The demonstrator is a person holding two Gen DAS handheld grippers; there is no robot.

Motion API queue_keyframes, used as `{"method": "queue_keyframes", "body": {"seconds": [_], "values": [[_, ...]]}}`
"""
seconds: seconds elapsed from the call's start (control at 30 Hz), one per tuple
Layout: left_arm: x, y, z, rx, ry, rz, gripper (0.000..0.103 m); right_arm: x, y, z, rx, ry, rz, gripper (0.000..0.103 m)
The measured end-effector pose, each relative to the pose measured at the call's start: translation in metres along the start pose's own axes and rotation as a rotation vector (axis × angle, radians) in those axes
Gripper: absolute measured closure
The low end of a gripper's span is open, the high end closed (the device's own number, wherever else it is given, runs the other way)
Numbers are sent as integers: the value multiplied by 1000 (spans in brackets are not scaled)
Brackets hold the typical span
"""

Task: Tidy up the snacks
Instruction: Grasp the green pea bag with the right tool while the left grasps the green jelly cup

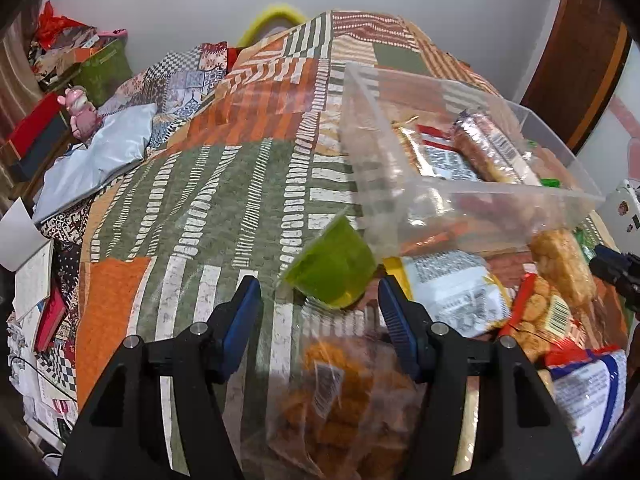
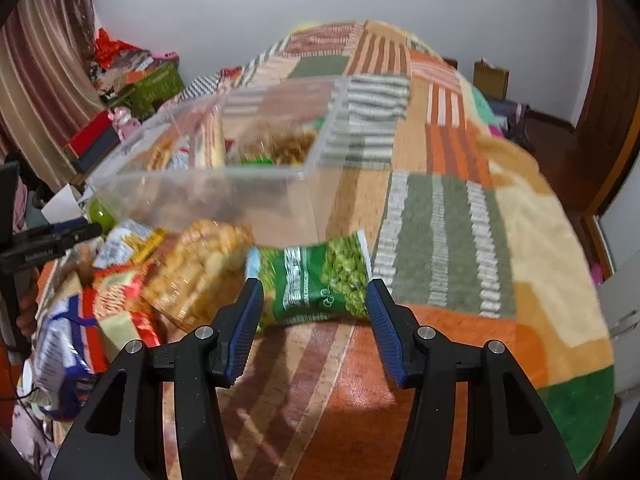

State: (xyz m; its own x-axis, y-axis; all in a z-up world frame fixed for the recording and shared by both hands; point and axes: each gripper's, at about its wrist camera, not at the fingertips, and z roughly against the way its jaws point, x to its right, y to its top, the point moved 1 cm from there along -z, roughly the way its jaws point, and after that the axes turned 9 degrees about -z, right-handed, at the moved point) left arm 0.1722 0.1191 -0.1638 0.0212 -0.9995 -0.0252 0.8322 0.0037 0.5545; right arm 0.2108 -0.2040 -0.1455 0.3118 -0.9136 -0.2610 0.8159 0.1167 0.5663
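My left gripper (image 1: pixel 318 292) is open, and a green jelly cup (image 1: pixel 332 272) lies tipped on its side just beyond its blue fingertips. A clear bag of orange snacks (image 1: pixel 344 392) lies under the fingers. My right gripper (image 2: pixel 314 292) is open too. A green pea packet (image 2: pixel 316 280) lies on the blanket between its tips, and I see no pad pressing on it. A clear plastic bin (image 1: pixel 480 204) with several snack packets inside stands just behind. Loose packets are heaped in front of the bin (image 2: pixel 208 188), among them a bag of puffed balls (image 2: pixel 200 272).
Everything rests on a bed with a patchwork blanket (image 1: pixel 208 184). The left gripper (image 2: pixel 60 236) shows at the right wrist view's left edge. Books, boxes and a pink toy (image 1: pixel 80 114) crowd the floor left of the bed. A wooden door (image 2: pixel 612 120) is on the right.
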Motion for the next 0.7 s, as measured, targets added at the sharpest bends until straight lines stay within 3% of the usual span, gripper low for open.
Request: {"method": "queue_keyframes", "body": {"seconds": [0.13,0.5,0.57,0.63,0.7], "values": [[-3,4,-11,-14,-31,10,42,-1,-1,-5,0,3,4,35],[0,9,-28,-24,-49,-8,42,-12,-1,-19,-26,-18,63,33],[-1,9,-27,-13,-49,-6,43,-15,-3,-20,-22,-24,78,34],[0,7,-26,0,-46,-6,43,-16,-4,-19,-17,-16,88,46],[1,6,-25,8,-43,-5,44,-16,-4,-18,-10,-18,84,51]]}}
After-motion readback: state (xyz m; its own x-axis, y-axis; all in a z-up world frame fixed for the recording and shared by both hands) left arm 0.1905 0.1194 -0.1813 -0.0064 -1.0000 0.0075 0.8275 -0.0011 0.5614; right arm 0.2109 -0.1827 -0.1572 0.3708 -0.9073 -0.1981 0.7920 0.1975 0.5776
